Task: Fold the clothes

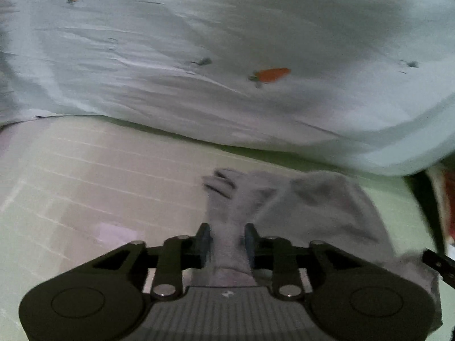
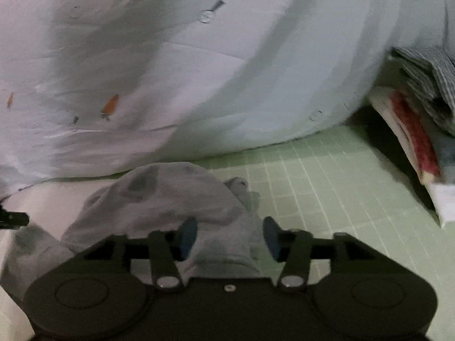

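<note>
A grey garment (image 1: 318, 207) lies bunched on the green grid mat (image 1: 71, 176). My left gripper (image 1: 227, 236) has its blue pads (image 1: 205, 241) closed on a gathered strip of this grey cloth. In the right wrist view the same grey garment (image 2: 159, 196) bulges in front of my right gripper (image 2: 229, 238). Its pads (image 2: 187, 237) stand apart with grey cloth between them, not pinching it. The tip of the other gripper shows at the left edge of that view (image 2: 14, 218).
A large white quilt with small carrot prints (image 1: 227, 56) lies piled across the far side in both views (image 2: 199, 71). A stack of folded cloth and papers (image 2: 421, 130) sits at the right on the mat (image 2: 327, 176).
</note>
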